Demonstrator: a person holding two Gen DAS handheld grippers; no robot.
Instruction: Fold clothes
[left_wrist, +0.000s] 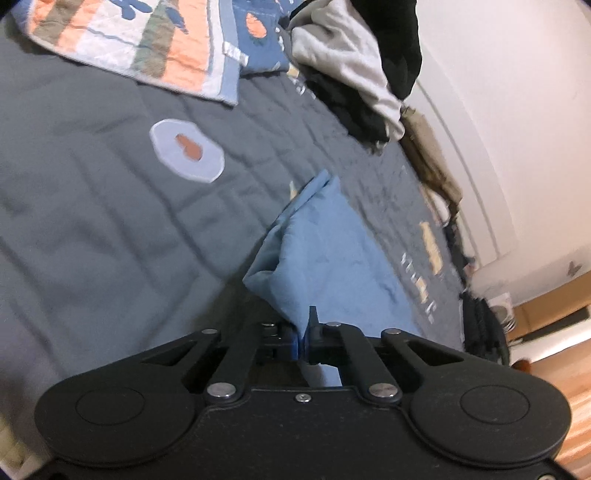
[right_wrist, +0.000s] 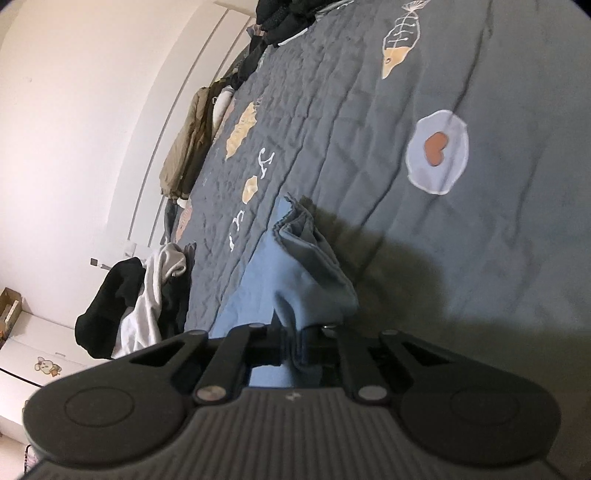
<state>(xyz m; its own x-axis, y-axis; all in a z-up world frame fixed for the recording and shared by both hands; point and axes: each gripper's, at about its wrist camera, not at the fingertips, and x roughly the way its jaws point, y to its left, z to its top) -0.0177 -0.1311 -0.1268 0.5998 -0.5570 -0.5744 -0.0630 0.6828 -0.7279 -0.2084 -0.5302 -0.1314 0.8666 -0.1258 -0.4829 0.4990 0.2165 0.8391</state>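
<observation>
The left gripper (left_wrist: 303, 338) has its fingers clenched on an edge of a light blue garment (left_wrist: 325, 254). The cloth bunches up between the two black pads and rises from there, while the rest of it spreads flat on the bed (left_wrist: 92, 221) ahead of the gripper. The right gripper (right_wrist: 295, 349) likewise pinches the blue garment (right_wrist: 288, 280); a gathered fold of the cloth stands just above its closed fingers and casts a shadow on the bed cover (right_wrist: 480, 258) to the right.

The bed is covered with a grey quilted cover bearing stitched patches, among them a pale oval with an orange spot (left_wrist: 186, 149). A striped orange and white quilt (left_wrist: 125, 40) lies at the far end of the bed in the left wrist view. A pile of grey and black clothes (left_wrist: 354, 62) sits along the edge of the bed near the white wall (left_wrist: 517, 110), and an olive-brown jacket (right_wrist: 184, 147) lies further along that same edge.
</observation>
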